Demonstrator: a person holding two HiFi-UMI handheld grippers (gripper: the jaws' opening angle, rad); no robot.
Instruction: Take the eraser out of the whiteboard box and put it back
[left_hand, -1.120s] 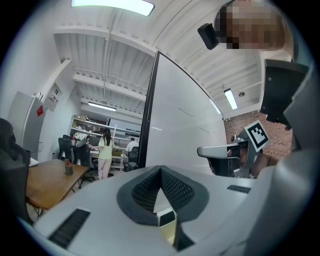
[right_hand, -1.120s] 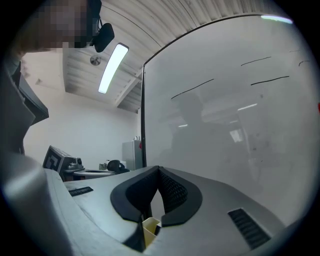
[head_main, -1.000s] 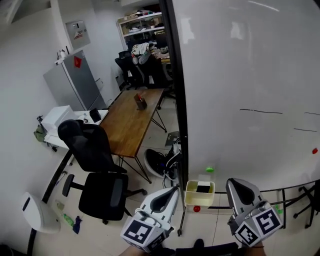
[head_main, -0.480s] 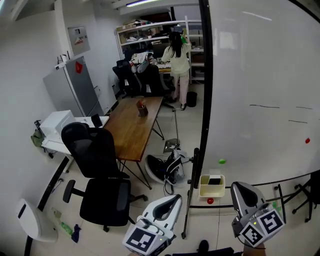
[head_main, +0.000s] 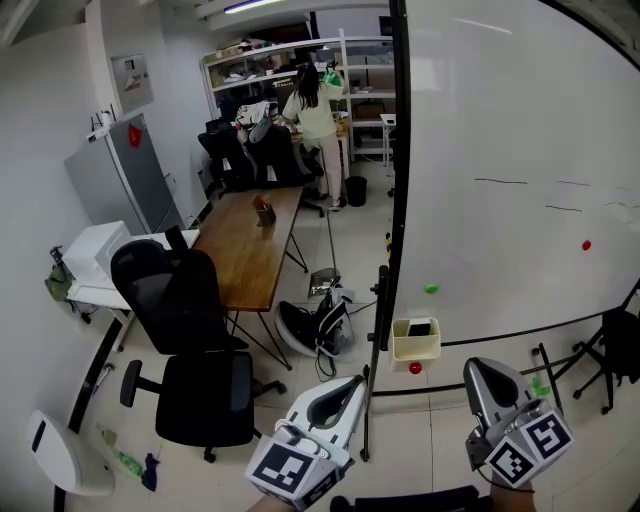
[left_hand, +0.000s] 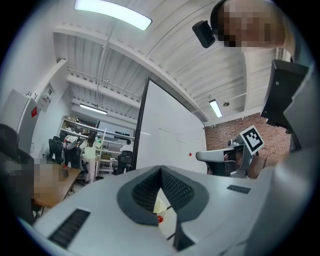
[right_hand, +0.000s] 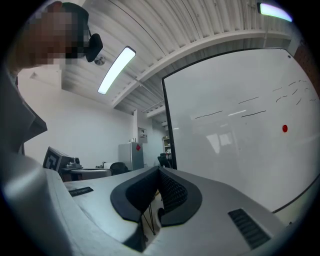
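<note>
Head view: the dark eraser (head_main: 420, 328) lay inside the whiteboard box (head_main: 415, 351) at the whiteboard's (head_main: 500, 150) lower edge, ahead, between left tool (head_main: 348, 388) and right tool (head_main: 482, 372). Both tools were closed, empty and well apart from it.

Whiteboard (head_main: 500, 150): white, black frame, thin black marks. Box (head_main: 416, 345): pale yellow. Eraser (head_main: 420, 328) inside it: black. Magnets on the board: red magnet (head_main: 586, 244), green magnet (head_main: 431, 288). Table (head_main: 250, 245): brown wood. Chair (head_main: 185, 320): black. Left gripper (head_main: 350, 386) and right gripper (head_main: 481, 371): light grey, with black-and-white square markers.
</note>
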